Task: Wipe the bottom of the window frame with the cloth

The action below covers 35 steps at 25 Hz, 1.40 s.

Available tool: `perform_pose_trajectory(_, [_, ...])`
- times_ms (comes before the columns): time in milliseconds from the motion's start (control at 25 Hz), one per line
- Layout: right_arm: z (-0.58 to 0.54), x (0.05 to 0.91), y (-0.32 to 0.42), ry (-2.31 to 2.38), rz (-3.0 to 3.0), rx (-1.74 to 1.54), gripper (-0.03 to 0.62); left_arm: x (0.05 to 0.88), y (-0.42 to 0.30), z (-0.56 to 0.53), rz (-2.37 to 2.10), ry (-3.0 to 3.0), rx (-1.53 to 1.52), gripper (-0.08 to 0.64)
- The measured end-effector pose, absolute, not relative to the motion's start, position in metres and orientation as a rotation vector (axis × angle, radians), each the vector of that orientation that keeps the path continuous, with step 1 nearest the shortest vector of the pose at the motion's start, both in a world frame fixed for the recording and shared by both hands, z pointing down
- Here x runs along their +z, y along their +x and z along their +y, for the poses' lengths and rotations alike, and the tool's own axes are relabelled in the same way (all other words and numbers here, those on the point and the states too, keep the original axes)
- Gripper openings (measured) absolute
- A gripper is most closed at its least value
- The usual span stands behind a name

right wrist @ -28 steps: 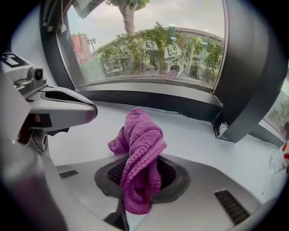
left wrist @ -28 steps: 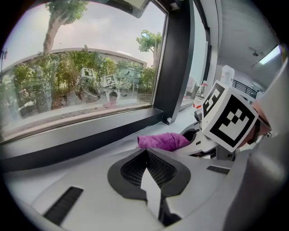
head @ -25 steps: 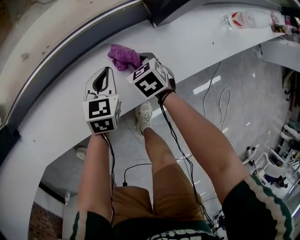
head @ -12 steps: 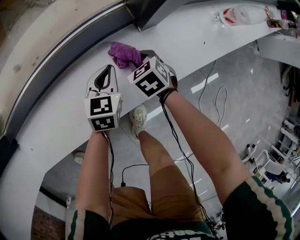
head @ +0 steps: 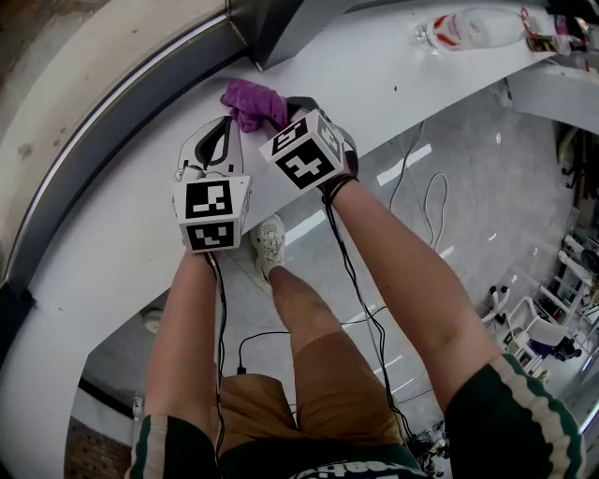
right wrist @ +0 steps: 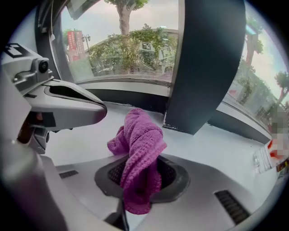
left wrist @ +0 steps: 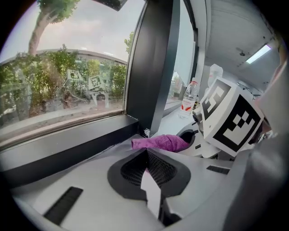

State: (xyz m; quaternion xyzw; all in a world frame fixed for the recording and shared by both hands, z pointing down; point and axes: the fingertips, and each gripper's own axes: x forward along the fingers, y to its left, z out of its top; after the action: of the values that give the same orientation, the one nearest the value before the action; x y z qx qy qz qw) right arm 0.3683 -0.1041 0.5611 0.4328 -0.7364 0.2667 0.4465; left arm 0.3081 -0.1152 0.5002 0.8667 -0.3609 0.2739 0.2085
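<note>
A purple cloth [head: 251, 103] lies bunched on the white sill [head: 393, 70], just short of the dark bottom window frame [head: 140, 98]. My right gripper [head: 284, 109] is shut on the cloth [right wrist: 140, 149], which drapes out over its jaws. My left gripper [head: 221, 129] sits beside it on the left, shut with nothing in it. In the left gripper view the cloth [left wrist: 160, 143] lies just ahead of the left gripper [left wrist: 146, 155], close to the bottom window frame [left wrist: 67, 146]. The dark upright post [right wrist: 207, 63] rises right behind the cloth.
A plastic bottle [head: 473, 28] lies on the sill at the far right, and the bottle [left wrist: 188, 97] shows again past the post. Cables [head: 426, 201] trail on the floor under the sill, beside the person's legs and shoe [head: 270, 239].
Both grippers have moved along the sill toward the post and the frame, the right one carrying the cloth. The left gripper has closed up on the cloth's left side.
</note>
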Motion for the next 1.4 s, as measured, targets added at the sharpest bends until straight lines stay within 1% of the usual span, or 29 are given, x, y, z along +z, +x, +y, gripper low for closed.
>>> perform_pose_trajectory(320, [-0.110, 0.560, 0.400, 1.170, -1.746, 0.695, 0.101, 0.498, 0.326, -0.116, -0.970, 2.430, 0.754, 0.009])
perform_pose_trajectory(720, [-0.105, 0.561, 0.398, 1.142, -1.738, 0.604, 0.098, 0.505, 0.326, -0.106, -0.953, 2.425, 0.760, 0.009])
perform_pose_trajectory(1400, [-0.048, 0.559, 0.411, 1.187, -1.673, 0.669, 0.097, 0.500, 0.329, -0.065, -0.890, 2.426, 0.761, 0.009])
